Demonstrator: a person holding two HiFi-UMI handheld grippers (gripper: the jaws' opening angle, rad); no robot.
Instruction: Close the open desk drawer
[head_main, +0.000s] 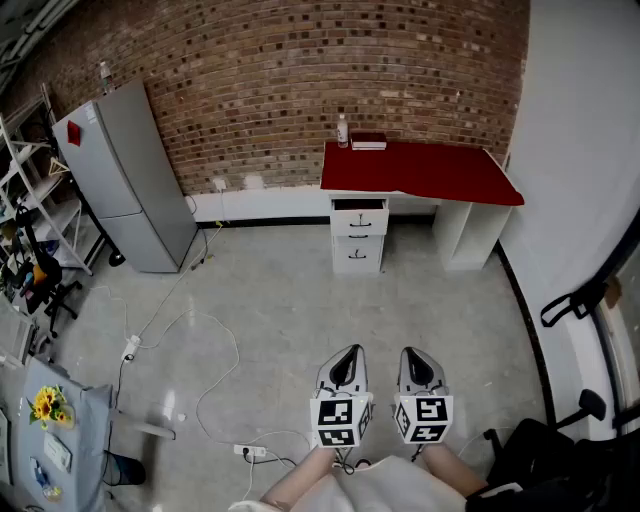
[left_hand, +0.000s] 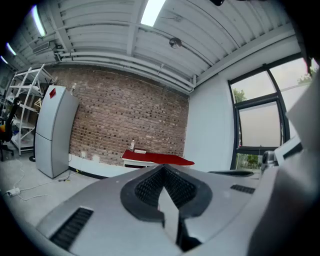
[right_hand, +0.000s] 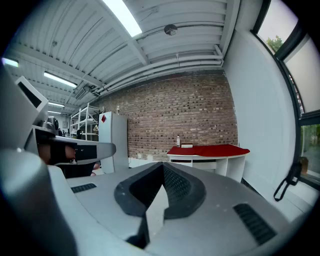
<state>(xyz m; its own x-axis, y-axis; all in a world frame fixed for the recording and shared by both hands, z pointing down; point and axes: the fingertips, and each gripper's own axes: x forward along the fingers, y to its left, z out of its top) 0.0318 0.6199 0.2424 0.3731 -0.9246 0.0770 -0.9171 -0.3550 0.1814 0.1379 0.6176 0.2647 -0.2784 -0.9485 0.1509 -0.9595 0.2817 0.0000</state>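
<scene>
A white desk with a red top (head_main: 420, 170) stands against the brick wall, far ahead of me. Under its left end is a drawer unit (head_main: 358, 240); the top drawer (head_main: 358, 206) is pulled out a little and the lower ones are flush. My left gripper (head_main: 346, 366) and right gripper (head_main: 416, 362) are side by side low in the head view, well short of the desk and pointing toward it. Both are shut with nothing between the jaws. The desk (left_hand: 157, 159) shows small beyond the left gripper (left_hand: 163, 169). The right gripper (right_hand: 162, 166) also faces the desk (right_hand: 207, 150).
A grey fridge (head_main: 130, 175) stands at the wall on the left, beside a white shelf rack (head_main: 30, 180). A white cable and power strip (head_main: 250, 451) lie on the floor left of the grippers. A bottle (head_main: 343, 130) and a flat box (head_main: 368, 142) sit on the desk. A black chair (head_main: 540, 460) is at the lower right.
</scene>
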